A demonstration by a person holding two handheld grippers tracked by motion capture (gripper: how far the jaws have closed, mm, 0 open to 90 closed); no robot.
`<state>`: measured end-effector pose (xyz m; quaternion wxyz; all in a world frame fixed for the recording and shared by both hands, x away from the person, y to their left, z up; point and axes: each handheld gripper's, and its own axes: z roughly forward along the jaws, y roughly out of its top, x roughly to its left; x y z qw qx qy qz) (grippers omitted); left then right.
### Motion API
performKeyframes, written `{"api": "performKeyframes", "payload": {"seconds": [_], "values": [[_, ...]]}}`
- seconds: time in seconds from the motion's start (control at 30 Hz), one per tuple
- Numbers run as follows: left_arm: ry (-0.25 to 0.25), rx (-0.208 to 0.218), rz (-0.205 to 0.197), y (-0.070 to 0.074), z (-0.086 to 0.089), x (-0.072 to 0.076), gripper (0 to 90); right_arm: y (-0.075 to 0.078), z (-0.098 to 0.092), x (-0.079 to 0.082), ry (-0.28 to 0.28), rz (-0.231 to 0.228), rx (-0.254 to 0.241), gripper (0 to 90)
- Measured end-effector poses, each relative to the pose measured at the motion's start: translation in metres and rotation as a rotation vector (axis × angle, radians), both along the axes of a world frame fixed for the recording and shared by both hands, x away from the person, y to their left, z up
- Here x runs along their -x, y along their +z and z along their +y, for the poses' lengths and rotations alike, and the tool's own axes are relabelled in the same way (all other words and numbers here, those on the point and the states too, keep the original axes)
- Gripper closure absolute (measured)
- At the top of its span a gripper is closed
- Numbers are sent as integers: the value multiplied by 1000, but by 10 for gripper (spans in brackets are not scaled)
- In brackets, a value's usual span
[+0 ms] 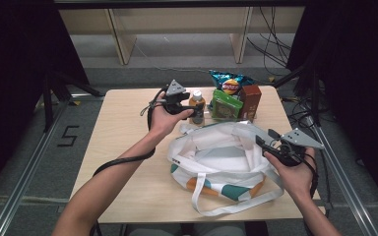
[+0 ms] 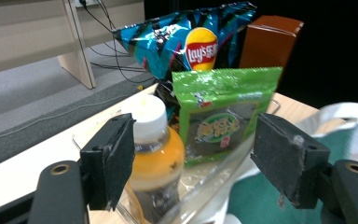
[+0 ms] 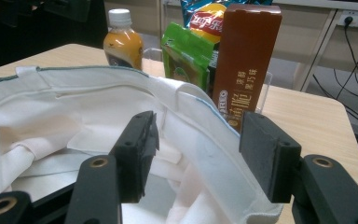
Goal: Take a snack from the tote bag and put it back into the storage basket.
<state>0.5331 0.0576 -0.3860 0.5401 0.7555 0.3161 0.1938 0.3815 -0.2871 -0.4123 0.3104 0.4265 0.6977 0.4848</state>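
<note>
A small bottle (image 1: 197, 104) of orange drink with a white cap stands at the back of the table, left of the snacks. My left gripper (image 1: 193, 111) is level with it, open. In the left gripper view the bottle (image 2: 156, 158) sits just inside the left pad, and the right pad stands well clear of it. A white tote bag (image 1: 221, 152) with green and orange print lies open at the table's middle. My right gripper (image 1: 264, 136) is at the bag's right rim, open. In the right gripper view the rim (image 3: 186, 116) runs loosely between the pads.
Behind the bag stand a green snack packet (image 1: 226, 104), a blue chips bag (image 1: 231, 83) and a brown box (image 1: 251, 101), apparently in a clear holder. The wooden table (image 1: 123, 128) has bare room at the left. Cables trail on the floor behind.
</note>
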Motion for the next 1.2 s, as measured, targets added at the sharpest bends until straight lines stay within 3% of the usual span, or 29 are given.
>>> {"api": "performKeyframes", "payload": {"seconds": [0.1,0.13,0.17,0.2,0.33,0.73,0.9,1.03,1.2], "values": [[-8,4,-2,-1,3,7,285,0,0,0,-4,-8,-4,460],[-7,12,1,-1,4,9,285,-1,2,1,-25,-5,-28,460],[-7,11,6,-1,6,11,285,-1,0,-1,-12,-23,-4,460],[-7,9,6,-1,7,13,285,0,-1,0,-1,1,-1,459],[-14,30,26,-1,11,23,276,-1,0,-1,4,-2,-10,459],[-31,12,10,-5,25,49,274,-1,3,0,-13,23,-24,460],[-43,4,4,-11,30,60,274,-1,3,1,-18,22,-30,459],[-42,-7,1,-17,34,66,272,-2,1,-2,-3,1,-6,459],[-50,-16,4,-26,40,70,267,-1,2,0,-13,13,-21,459]]}}
